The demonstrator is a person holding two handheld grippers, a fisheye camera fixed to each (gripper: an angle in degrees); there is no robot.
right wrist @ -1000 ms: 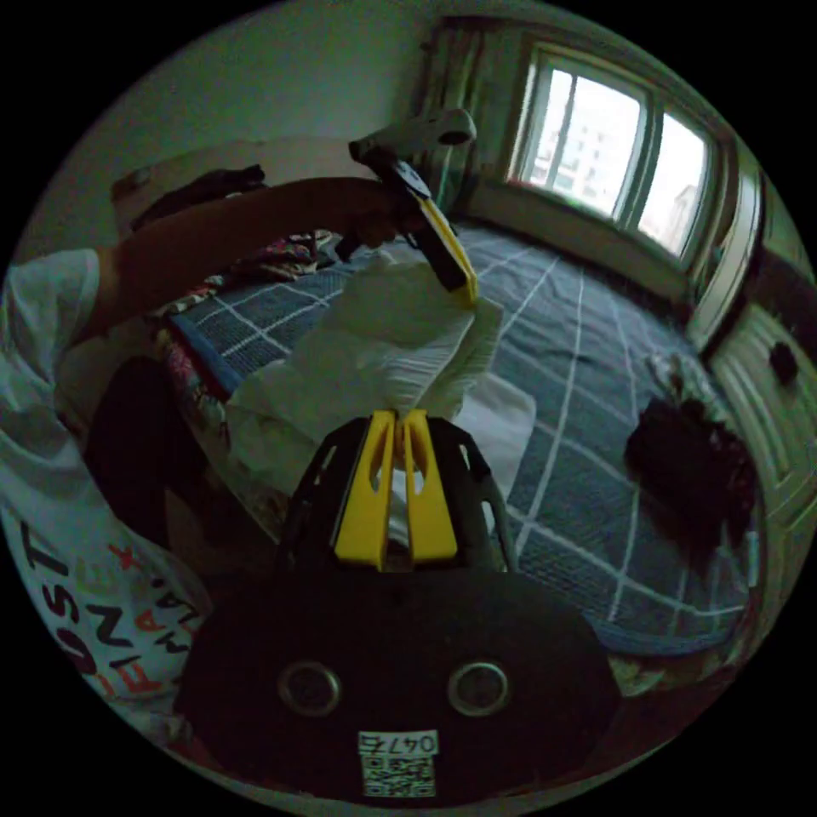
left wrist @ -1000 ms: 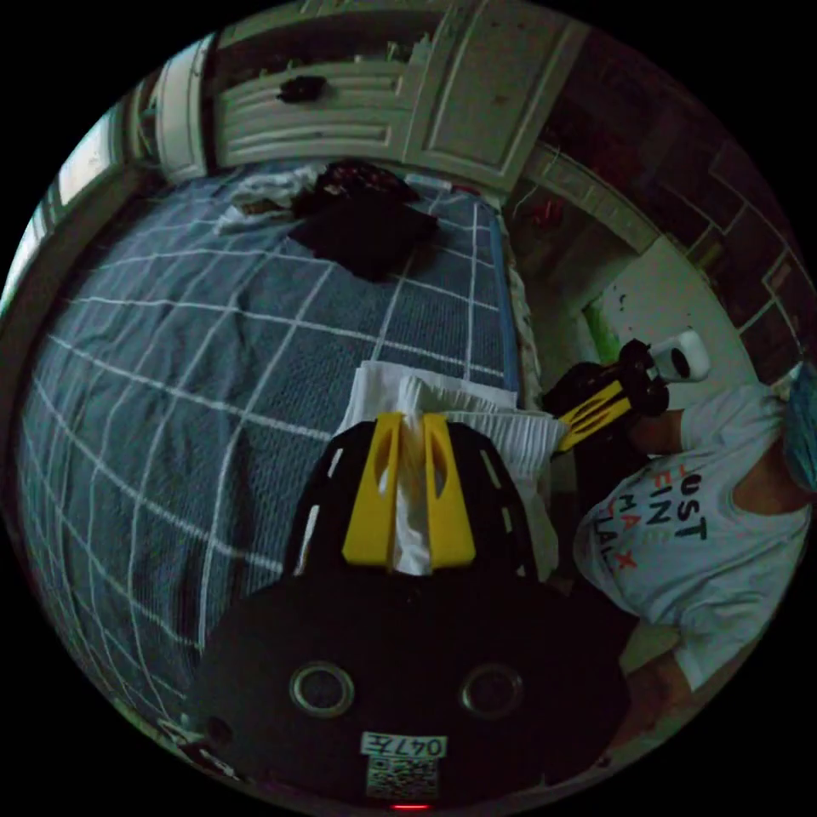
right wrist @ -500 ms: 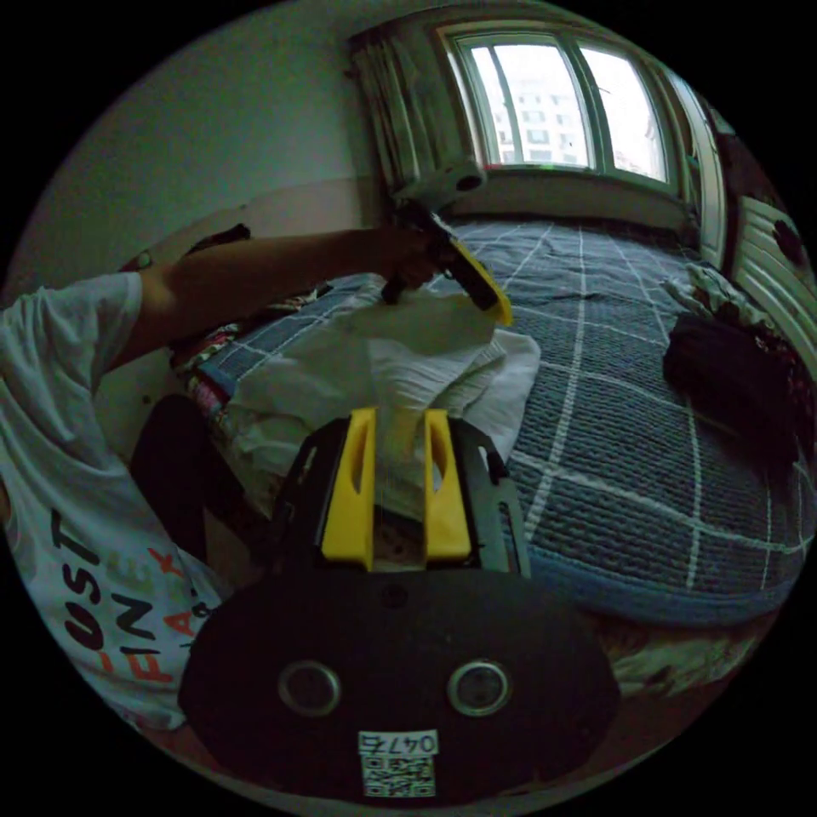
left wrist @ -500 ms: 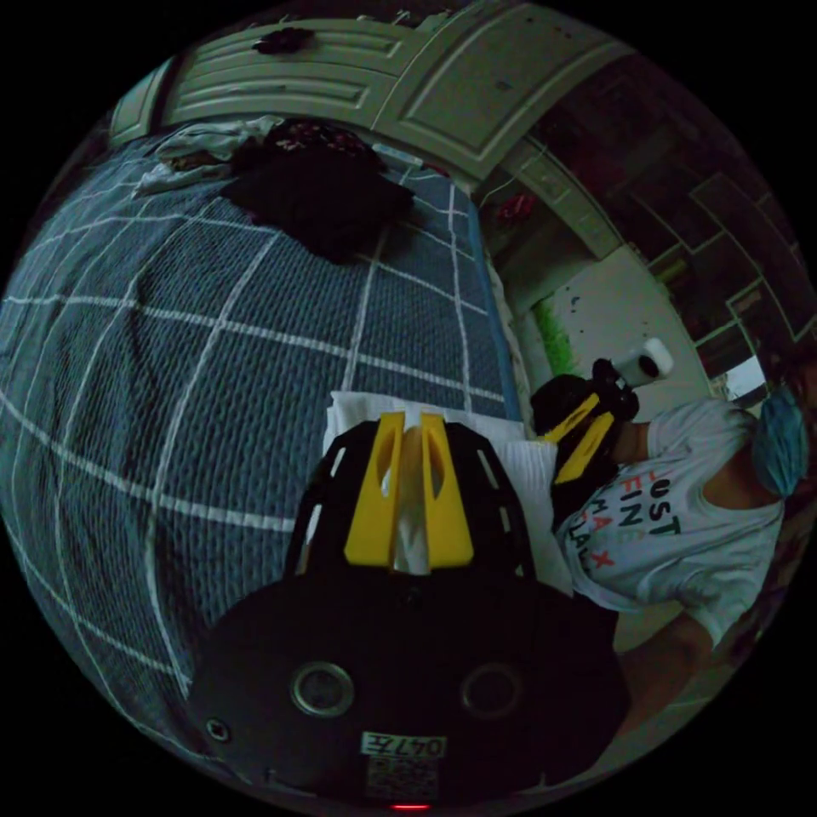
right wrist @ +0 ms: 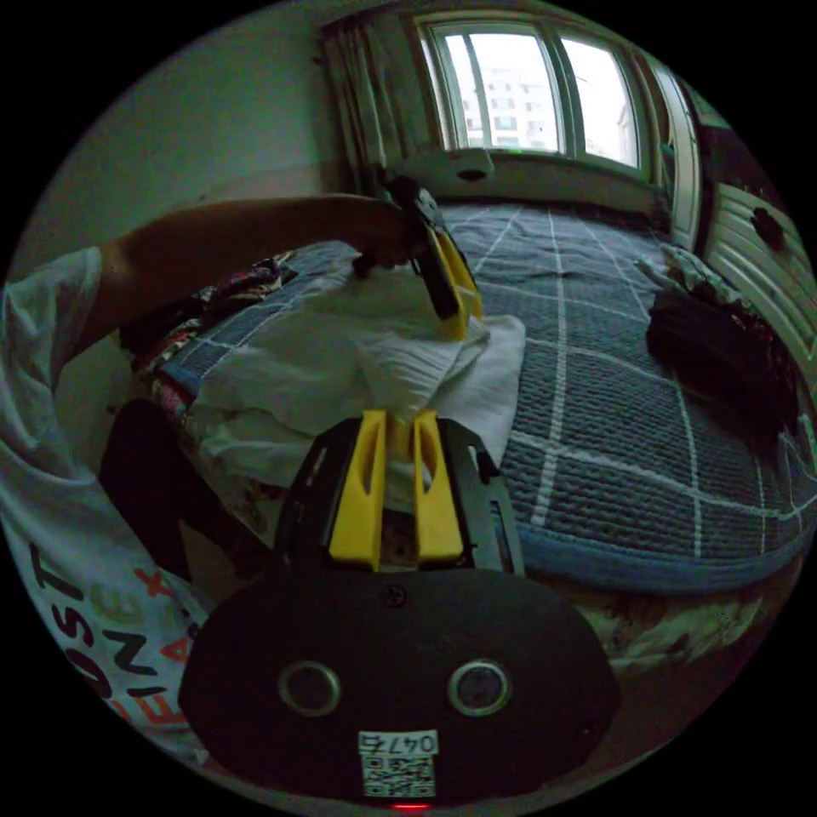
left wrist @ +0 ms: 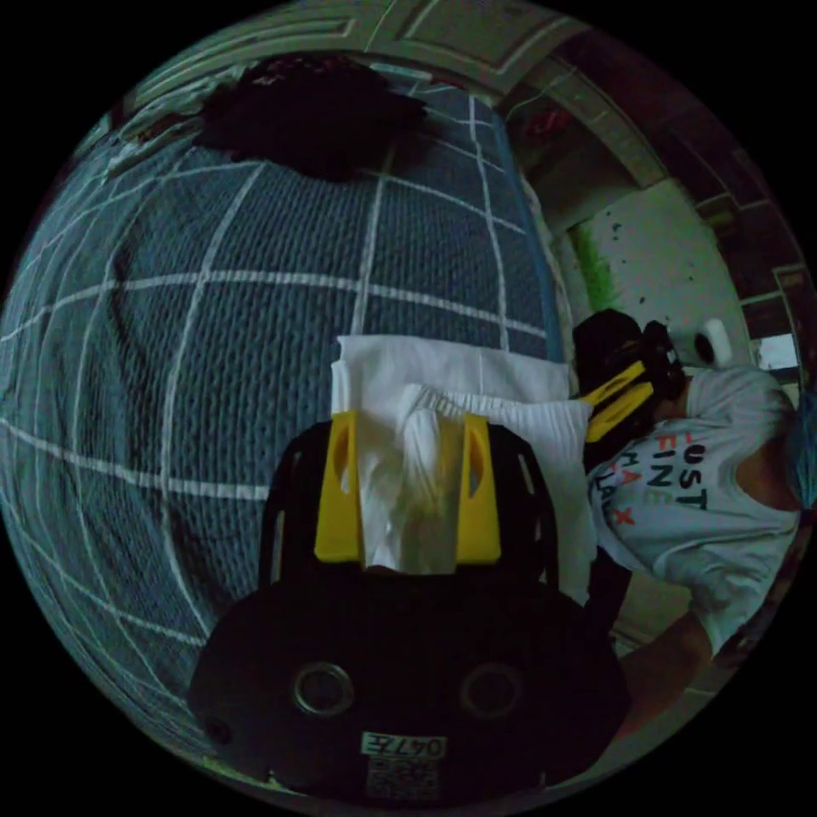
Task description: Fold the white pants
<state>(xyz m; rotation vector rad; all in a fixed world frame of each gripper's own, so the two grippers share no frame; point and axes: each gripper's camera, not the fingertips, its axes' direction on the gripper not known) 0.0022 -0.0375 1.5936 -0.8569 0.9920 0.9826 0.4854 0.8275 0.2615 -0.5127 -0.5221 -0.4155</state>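
The white pants (left wrist: 451,374) lie folded at the edge of the blue checked bed (left wrist: 213,340). My left gripper (left wrist: 407,419) stands open, its yellow jaws wide apart with a bunch of the white cloth loose between them. In the right gripper view the left gripper (right wrist: 459,328) rests on top of the pants (right wrist: 298,357), held by a person's hand. My right gripper (right wrist: 398,415) is shut on a raised fold of the pants near the bed's edge. It also appears beside the pants as the right gripper (left wrist: 587,417) in the left gripper view.
A pile of dark clothes (right wrist: 715,349) lies farther along the bed (right wrist: 613,357), with a window (right wrist: 528,94) behind it. The person's arm (right wrist: 238,238) reaches over the pants. A person in a printed white shirt (left wrist: 689,511) stands at the bedside.
My left gripper's jaws have spread wide apart from the cloth they pinched. Both grippers have come down, and the pants now rest flatter on the bed. The right jaws narrowed again.
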